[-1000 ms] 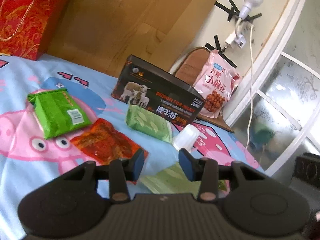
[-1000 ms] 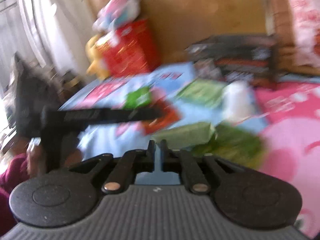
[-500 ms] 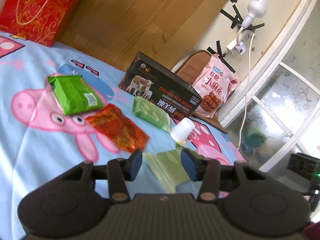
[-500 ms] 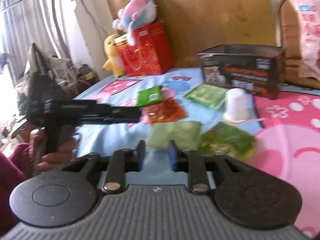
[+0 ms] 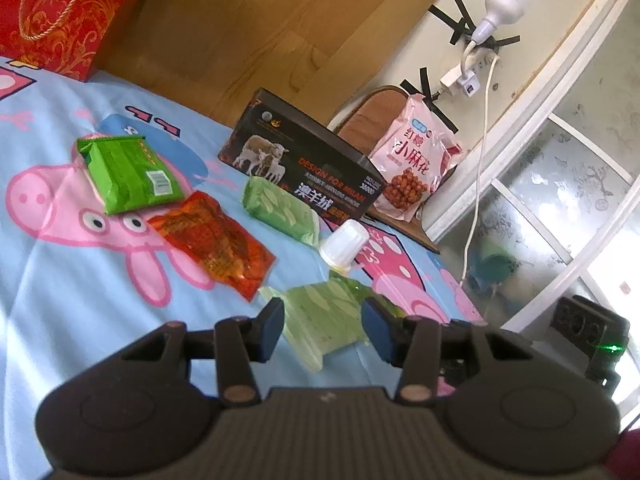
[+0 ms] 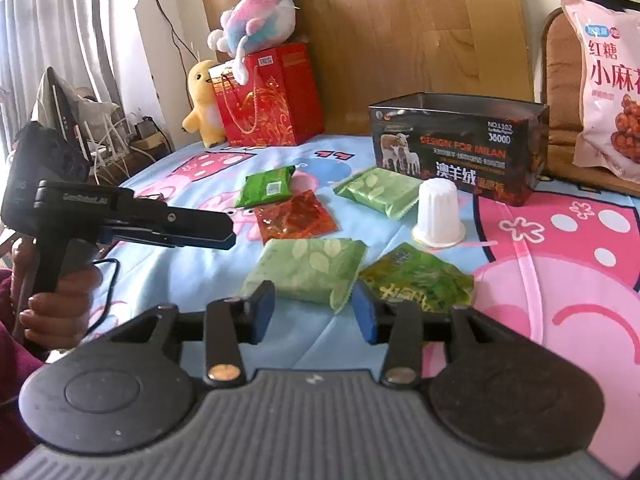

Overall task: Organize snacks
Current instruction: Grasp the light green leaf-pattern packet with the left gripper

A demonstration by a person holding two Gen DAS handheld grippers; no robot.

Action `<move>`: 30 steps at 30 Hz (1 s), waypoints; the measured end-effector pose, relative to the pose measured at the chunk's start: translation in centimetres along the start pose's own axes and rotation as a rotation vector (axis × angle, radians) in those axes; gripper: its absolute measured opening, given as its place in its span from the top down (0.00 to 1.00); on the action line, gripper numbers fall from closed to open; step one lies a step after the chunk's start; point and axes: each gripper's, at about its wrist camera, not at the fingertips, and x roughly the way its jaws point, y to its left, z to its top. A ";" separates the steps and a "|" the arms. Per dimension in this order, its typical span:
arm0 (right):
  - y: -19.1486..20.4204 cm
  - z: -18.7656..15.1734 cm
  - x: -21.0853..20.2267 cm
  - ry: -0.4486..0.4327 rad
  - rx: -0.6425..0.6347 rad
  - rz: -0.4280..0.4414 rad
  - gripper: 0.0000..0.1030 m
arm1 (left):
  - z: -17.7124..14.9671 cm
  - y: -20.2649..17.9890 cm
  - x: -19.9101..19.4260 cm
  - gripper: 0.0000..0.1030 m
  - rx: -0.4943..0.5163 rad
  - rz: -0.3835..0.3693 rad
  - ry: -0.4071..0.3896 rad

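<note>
Packets (image 6: 308,270): five; cup (image 6: 438,214): one

The black two-finger right gripper (image 6: 314,312) is opening its empty jaws while the black left gripper (image 5: 323,330), hand-held (image 6: 60,304), is hovering parted beside it.

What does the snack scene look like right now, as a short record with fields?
surface: cartoon bedsheet
container: open dark box, upright at the back
loose snacks: bright green packet, red packet, two leaf-print packets, dark green packet, white cup upside down
left gripper: open, empty
right gripper: opening, empty
</note>
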 end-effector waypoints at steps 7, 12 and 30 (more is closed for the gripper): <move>-0.1 -0.1 0.1 0.000 -0.011 -0.002 0.55 | -0.1 -0.3 0.5 0.58 0.004 -0.003 0.022; 0.0 -0.2 0.3 0.004 -0.020 0.000 0.55 | 0.0 -0.3 0.4 0.58 -0.005 0.004 0.022; -0.4 -0.3 0.5 -0.004 -0.018 0.009 0.55 | 0.0 -0.3 0.9 0.54 -0.008 0.005 0.042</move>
